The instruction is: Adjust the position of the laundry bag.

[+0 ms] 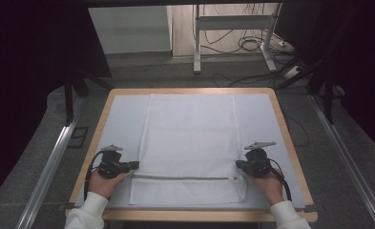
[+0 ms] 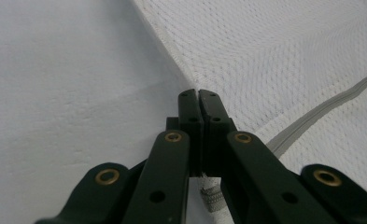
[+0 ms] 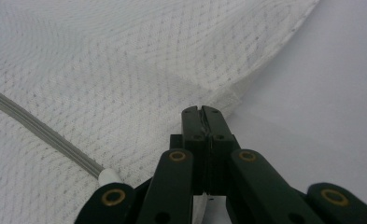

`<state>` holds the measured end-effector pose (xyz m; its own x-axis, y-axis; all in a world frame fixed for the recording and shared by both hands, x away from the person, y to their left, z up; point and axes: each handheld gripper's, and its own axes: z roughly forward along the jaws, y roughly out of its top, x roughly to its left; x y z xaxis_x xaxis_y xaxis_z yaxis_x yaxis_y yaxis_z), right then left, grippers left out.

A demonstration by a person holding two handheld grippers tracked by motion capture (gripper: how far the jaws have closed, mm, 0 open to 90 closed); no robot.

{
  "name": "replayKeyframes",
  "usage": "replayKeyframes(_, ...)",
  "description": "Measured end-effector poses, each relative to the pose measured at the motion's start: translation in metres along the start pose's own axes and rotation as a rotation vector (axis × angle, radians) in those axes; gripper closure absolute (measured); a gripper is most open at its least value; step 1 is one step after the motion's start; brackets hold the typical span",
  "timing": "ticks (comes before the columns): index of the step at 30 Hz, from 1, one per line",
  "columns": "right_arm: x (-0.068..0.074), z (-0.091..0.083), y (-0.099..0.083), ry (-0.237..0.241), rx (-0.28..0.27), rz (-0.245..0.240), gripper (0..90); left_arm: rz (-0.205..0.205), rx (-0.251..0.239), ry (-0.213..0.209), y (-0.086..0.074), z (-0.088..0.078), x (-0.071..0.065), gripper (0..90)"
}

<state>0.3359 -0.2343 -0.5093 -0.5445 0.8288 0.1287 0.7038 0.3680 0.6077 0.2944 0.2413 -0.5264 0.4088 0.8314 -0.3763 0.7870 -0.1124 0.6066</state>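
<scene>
A white mesh bag [image 1: 190,138] lies flat on the table, with a grey zipper [image 1: 185,178] running across its near end. My left gripper [image 1: 136,165] is at the bag's left edge, just beyond the zipper line, and my right gripper [image 1: 237,163] is at its right edge. In the left gripper view the jaws of that gripper [image 2: 199,91] are closed together on the bag's seamed edge [image 2: 181,65], with the zipper [image 2: 312,114] to their right. In the right gripper view that gripper [image 3: 202,109] is shut on the puckered edge of the mesh [image 3: 228,93]. There the zipper [image 3: 41,130] ends in a white tip [image 3: 109,176].
The bag rests on a pale mat [image 1: 123,119] that covers a wooden table [image 1: 190,90]. Bare mat flanks the bag on both sides. Metal rails [image 1: 51,162] run along the floor on either side, and a desk frame with cables [image 1: 233,43] stands beyond.
</scene>
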Motion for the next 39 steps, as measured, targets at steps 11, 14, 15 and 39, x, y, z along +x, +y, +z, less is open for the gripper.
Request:
replayKeyframes(11,0.0052,0.0037,0.0017,0.007,-0.005,-0.013,88.0,-0.012,0.0,0.011,-0.0029,-0.0016,0.0055,89.2)
replayKeyframes(14,0.0031,0.0033,0.0001,0.006,-0.001,-0.009,87.8,-0.006,0.004,0.016,-0.0034,-0.0006,0.0049,89.1)
replayKeyframes(15,0.0022,0.0032,-0.0005,0.005,-0.001,-0.007,87.8,-0.007,0.003,0.016,-0.0035,-0.0006,0.0049,89.1)
replayKeyframes(39,-0.0038,-0.0032,-0.0046,-0.02,-0.016,-0.017,62.1,0.086,-0.051,0.105,-0.0038,-0.0019,-0.0027,52.6)
